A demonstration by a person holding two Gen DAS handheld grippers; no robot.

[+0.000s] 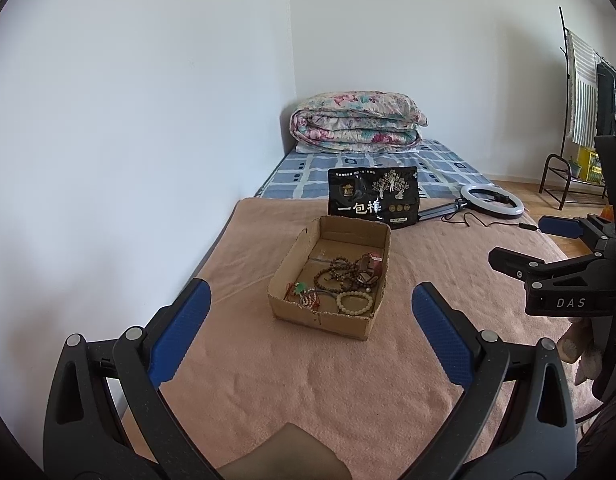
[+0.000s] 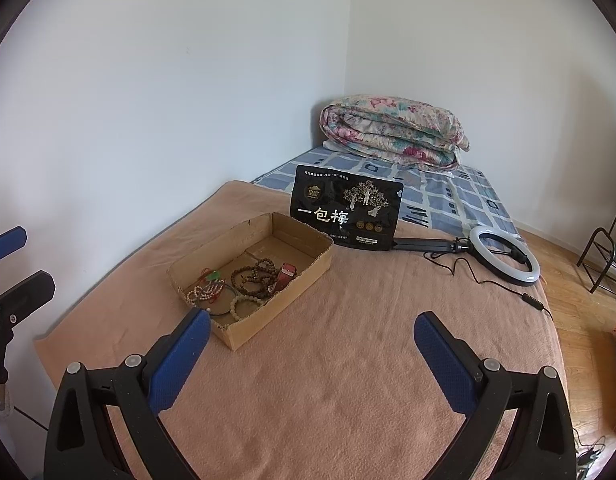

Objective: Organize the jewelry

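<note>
A shallow cardboard box (image 1: 284, 304) (image 2: 312, 258) sits on a pink blanket. In it lie several bracelets: a pale bead bracelet (image 1: 354, 303) (image 2: 244, 305), dark wooden bead strands (image 1: 340, 272) (image 2: 254, 276), a green-and-red string piece (image 1: 302, 290) (image 2: 212, 276) and a red strap (image 2: 287, 272). My left gripper (image 1: 310, 304) is open and empty, held short of the box. My right gripper (image 2: 312, 330) is open and empty, to the right of the box. The right gripper also shows at the right edge of the left wrist view (image 1: 536, 240).
A black snack bag (image 1: 374, 198) (image 2: 348, 214) stands behind the box. A ring light (image 1: 492, 200) (image 2: 504, 256) with cable lies on the blanket's far right. A folded floral quilt (image 1: 356, 122) (image 2: 396, 132) sits at the bed's far end. White wall on the left; clothes rack (image 1: 588, 112) at right.
</note>
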